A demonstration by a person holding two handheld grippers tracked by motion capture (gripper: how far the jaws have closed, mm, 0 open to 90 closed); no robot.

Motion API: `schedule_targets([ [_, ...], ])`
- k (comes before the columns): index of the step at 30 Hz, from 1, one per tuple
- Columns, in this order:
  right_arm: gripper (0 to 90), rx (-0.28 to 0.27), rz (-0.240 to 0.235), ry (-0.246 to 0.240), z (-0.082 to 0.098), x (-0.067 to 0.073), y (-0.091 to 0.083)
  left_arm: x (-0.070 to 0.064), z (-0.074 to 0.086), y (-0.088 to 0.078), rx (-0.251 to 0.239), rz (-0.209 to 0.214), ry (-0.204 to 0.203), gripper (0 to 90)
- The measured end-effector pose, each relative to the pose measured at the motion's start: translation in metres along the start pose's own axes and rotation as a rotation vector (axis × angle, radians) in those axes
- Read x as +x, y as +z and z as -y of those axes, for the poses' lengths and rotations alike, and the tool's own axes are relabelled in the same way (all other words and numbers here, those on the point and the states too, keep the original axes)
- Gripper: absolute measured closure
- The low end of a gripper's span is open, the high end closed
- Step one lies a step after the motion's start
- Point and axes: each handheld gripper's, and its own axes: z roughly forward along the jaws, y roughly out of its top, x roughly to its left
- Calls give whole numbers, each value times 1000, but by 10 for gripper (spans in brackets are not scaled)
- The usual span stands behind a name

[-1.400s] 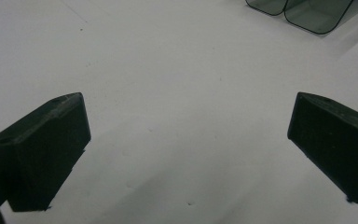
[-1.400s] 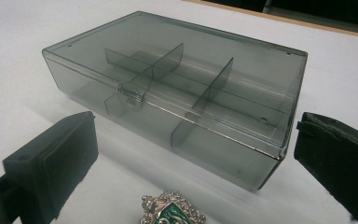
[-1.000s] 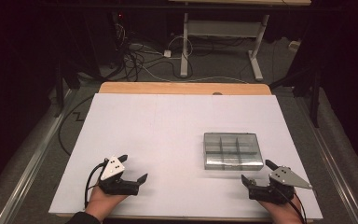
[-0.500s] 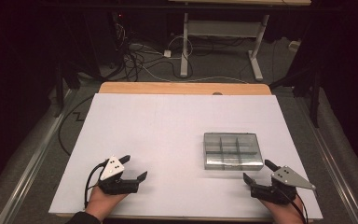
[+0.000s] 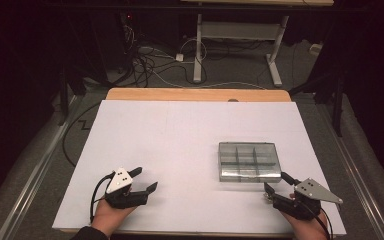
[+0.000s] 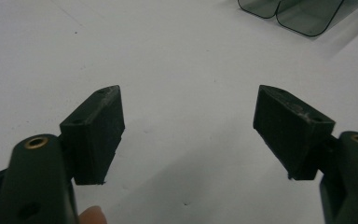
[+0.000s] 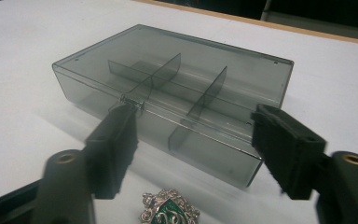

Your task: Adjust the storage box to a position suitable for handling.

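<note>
Nearest, the left gripper (image 5: 145,181) sat low on the white counter (image 5: 180,135), its fingers (image 6: 95,133) spread with nothing between, having just been closing; the right gripper (image 5: 275,183) matched it, fingers (image 7: 114,140) apart and just closing too, a green-and-silver badge (image 7: 170,211) lying on the counter below them; just beyond, the smoky clear divided box (image 5: 249,161) rested flat, lid down, right of centre.
</note>
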Motion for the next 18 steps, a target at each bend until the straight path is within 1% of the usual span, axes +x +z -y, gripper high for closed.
schedule_targets([
  [5, 542, -6, -18, 3, -1, 1, -2, -1, 0, 0, 2, 4, 7, 318],
  [8, 615, -5, -26, -7, -1, 1, -2, -1, 0, 0, 4, 6, 12, 358],
  [10, 661, 1, -26, -5, -1, 1, -2, -1, 0, 0, 3, 6, 11, 386],
  [13, 720, 8, -28, -1, -1, 0, -3, -1, 0, 1, 8, -1, 4, 437],
  [15, 744, 13, -31, -1, -2, 0, -3, 0, 0, 1, 9, -4, -7, 490],
  [18, 772, 25, -38, -5, -1, 0, -2, 0, 0, 2, 22, -1, -2, 555],
])
